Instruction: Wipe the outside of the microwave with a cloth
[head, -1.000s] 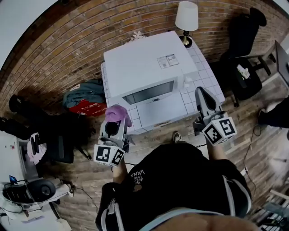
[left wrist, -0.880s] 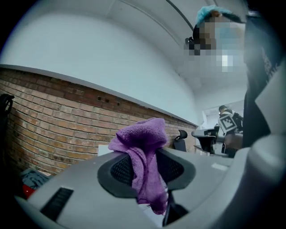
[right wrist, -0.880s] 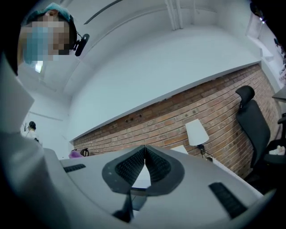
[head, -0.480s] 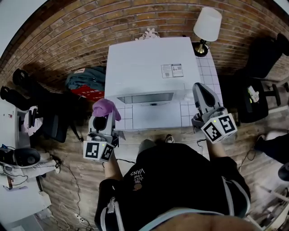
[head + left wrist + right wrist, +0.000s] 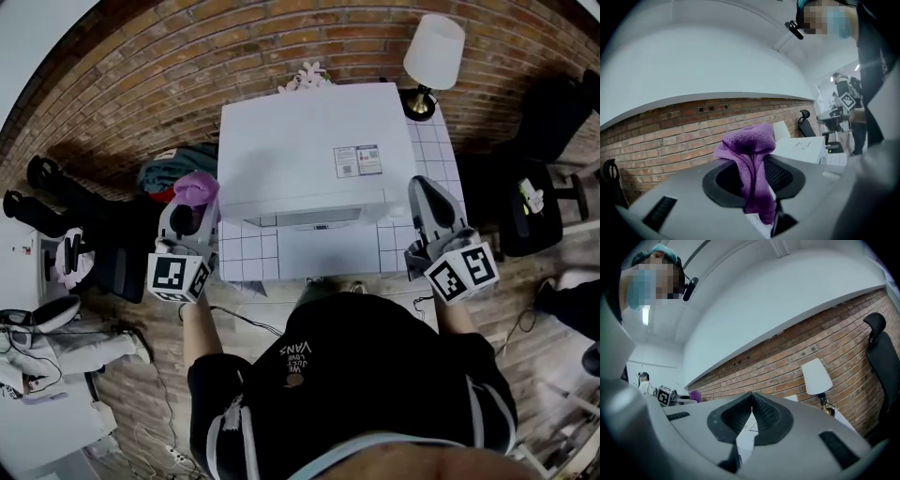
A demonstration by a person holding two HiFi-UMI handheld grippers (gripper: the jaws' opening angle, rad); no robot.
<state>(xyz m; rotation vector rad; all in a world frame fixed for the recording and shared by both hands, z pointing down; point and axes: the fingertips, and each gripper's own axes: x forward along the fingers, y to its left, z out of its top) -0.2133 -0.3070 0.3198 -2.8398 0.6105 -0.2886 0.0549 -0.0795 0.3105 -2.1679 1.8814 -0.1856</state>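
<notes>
Microwave (image 5: 309,150): white, on the tiled desk (image 5: 246,255) by the brick wall.
Cloth (image 5: 749,140): purple, just beside the microwave's left side.
Left tongs (image 5: 190,208): pinching the cloth, which drapes over their tips.
Right tongs (image 5: 752,401): pressed together, nothing between, near the microwave's front right corner.
Lamp (image 5: 433,52): on the desk's back right corner.

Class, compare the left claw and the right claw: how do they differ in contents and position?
The left claw is shut on a purple cloth; the right claw is shut with nothing between its jaws. The left claw sits off the microwave's left side, the right claw off its right side. Both point towards the brick wall.
</notes>
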